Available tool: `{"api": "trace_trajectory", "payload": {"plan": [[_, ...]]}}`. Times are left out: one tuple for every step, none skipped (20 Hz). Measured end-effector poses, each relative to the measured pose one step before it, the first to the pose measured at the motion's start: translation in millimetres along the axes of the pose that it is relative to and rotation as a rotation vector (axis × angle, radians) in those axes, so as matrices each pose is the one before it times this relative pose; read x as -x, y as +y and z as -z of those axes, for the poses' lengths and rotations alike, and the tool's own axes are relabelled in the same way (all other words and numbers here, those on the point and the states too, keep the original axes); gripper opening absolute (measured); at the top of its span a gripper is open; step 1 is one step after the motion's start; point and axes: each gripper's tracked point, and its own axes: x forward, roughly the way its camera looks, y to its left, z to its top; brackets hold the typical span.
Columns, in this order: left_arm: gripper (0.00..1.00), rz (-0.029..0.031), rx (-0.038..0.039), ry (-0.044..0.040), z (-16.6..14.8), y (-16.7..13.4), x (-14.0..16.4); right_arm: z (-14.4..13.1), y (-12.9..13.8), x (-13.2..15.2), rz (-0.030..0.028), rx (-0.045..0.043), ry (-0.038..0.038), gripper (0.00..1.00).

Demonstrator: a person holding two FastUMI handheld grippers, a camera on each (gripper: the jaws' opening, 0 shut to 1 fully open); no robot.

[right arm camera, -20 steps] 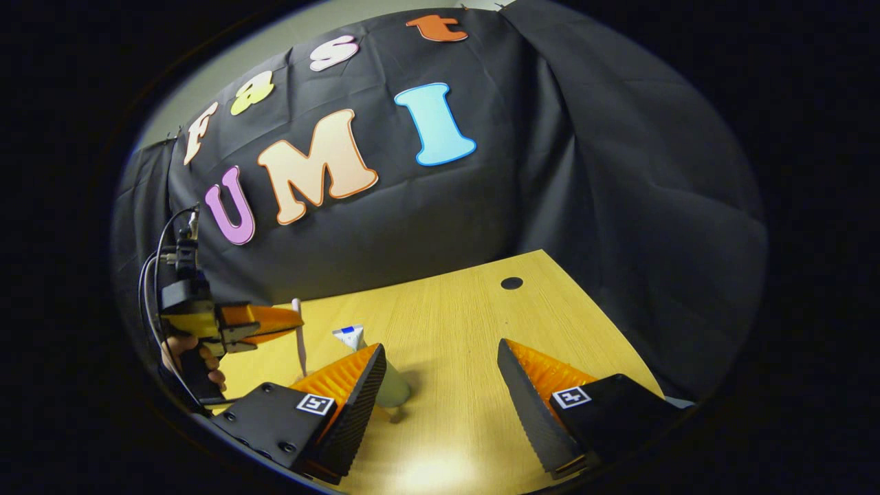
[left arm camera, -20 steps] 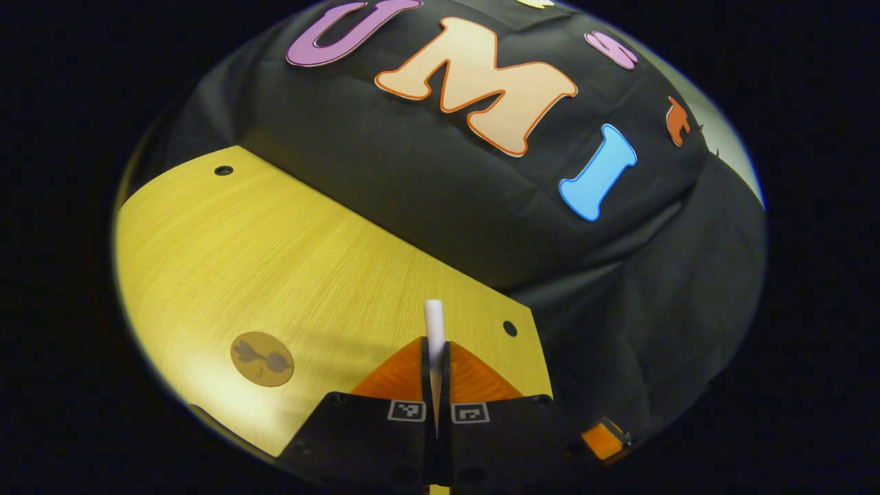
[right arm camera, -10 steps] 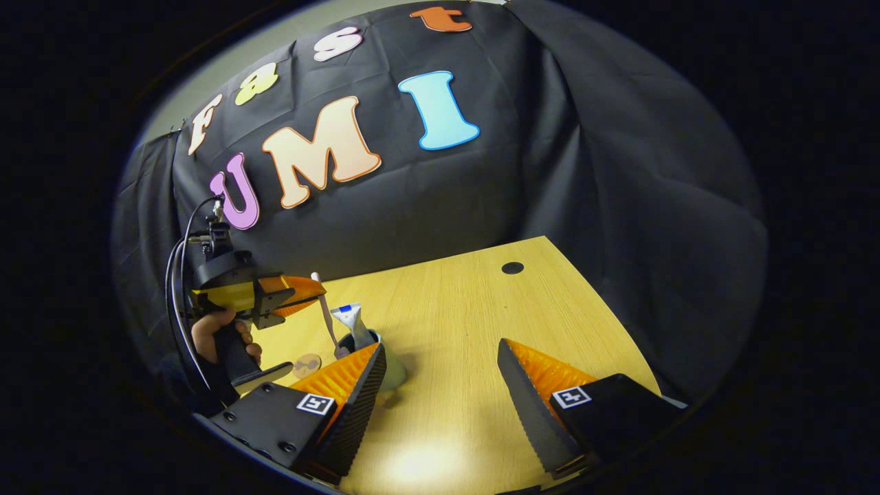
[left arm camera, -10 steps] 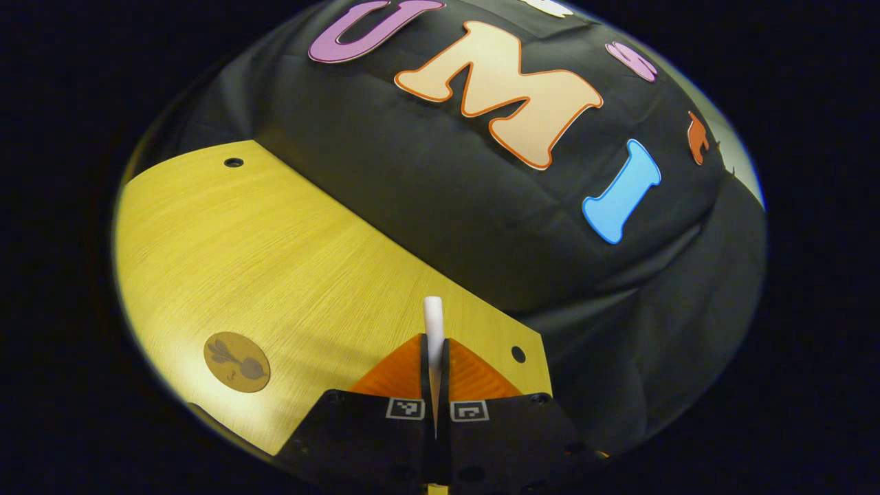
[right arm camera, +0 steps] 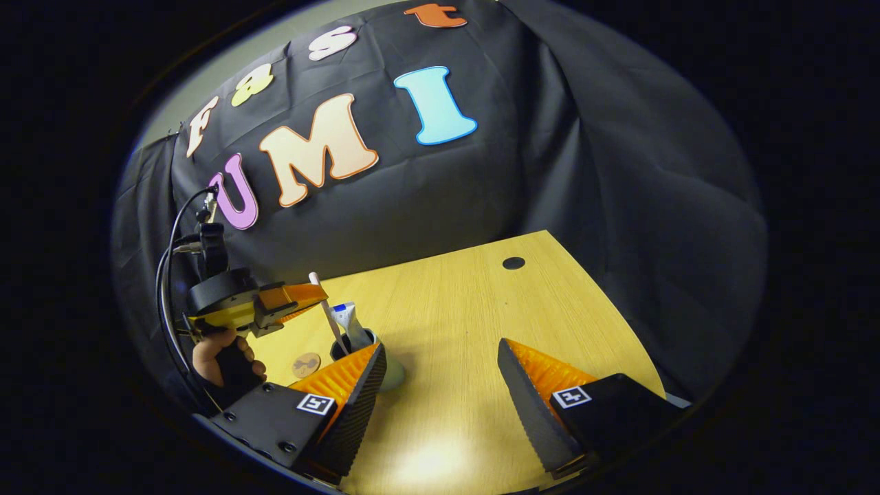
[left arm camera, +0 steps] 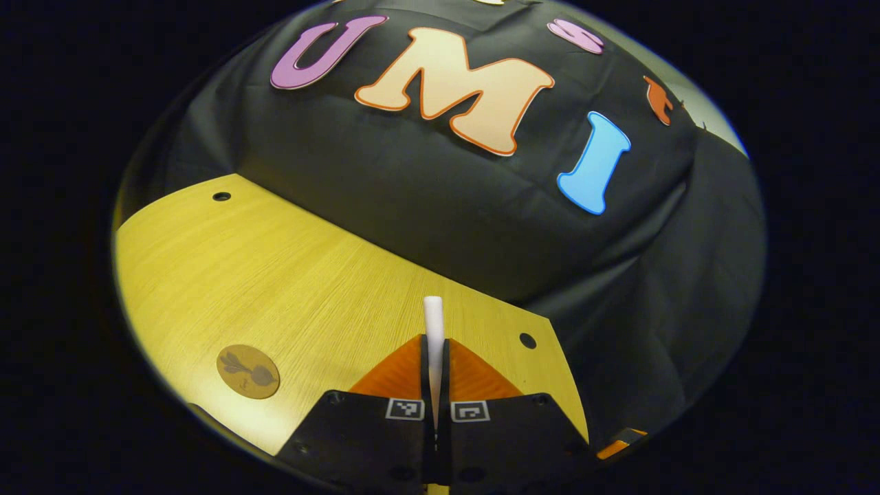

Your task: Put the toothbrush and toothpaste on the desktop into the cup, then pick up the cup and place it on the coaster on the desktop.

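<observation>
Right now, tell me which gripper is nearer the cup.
Left. The left gripper hangs just above the cup, lowering the toothbrush into it beside the toothpaste. The right gripper waits open, nearer the camera, the cup behind one finger.

We see a dim booth, a bright glare patch on the counter nearest us; strong fisheye bending at edges, focus sharp

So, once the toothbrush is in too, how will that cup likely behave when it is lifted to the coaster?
The cup looks small, so probably light. The toothpaste and the toothbrush, gripped by the left gripper, stand well above its rim, so it may be top-heavy and tip if tilted. The coaster lies close, so the carry is short.
</observation>
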Motion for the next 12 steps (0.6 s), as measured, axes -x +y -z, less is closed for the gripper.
{"api": "trace_trajectory", "payload": {"plan": [[0.0,0.00458,-0.03035,-0.01486,-1.25,-3.71,8.04,-0.54,3.54,-1.31,-0.01089,0.00107,0.00214,0.99],[0.0,0.00248,-0.01729,-0.00543,0.22,-2.04,5.41,0.65,1.7,-1.23,-0.00582,0.0008,0.00335,0.99],[0.0,-0.00132,-0.01064,0.0033,2.4,-1.34,4.94,0.1,1.86,-0.62,-0.00629,0.00033,0.00216,0.94],[0.0,0.00304,-0.01119,0.00034,2.95,-1.35,4.82,-0.11,2.09,-0.91,-0.00641,0.00095,0.00112,0.98],[0.01,0.00067,-0.00962,0.01091,5.45,-1.1,4.51,-0.84,2.16,-0.99,-0.00698,0.00194,0.00194,0.99],[0.02,-0.00015,-0.01262,0.01103,5.85,-1.69,4.4,1.91,2.13,-0.44,-0.00834,0.00219,0.00163,0.98],[0.02,0.00117,-0.01287,0.01268,5.26,0.05,4.37,-0.07,2.95,-0.86,-0.00933,0.00234,0.00241,0.98],[0.03,0.00329,-0.0122,0.01717,7.16,-0.95,4.32,0.19,2.71,0.03,-0.01118,0.00174,0.0033,0.99],[0.02,0.00303,-0.01017,0.00545,3.97,-0.43,3.46,-0.09,3.87,-1.27,-0.01129,0.00466,0.00249,0.99],[0.04,0.01057,-0.00204,0.00335,2.48,-2.58,4.61,0.28,2.88,-1.01,-0.01031,0.00727,0.00307,0.99],[0.07,0.00806,-0.00158,-0.0008,1.8,-1.9,4.91,0.14,3.94,-0.3,-0.00902,0.00714,0.00658,0.99],[0.13,-0.003,-0.01191,-0.00757,-0.21,0.53,5.55,0.6,5.59,-0.18,-0.01715,0.00918,0.00899,0.99]]}}
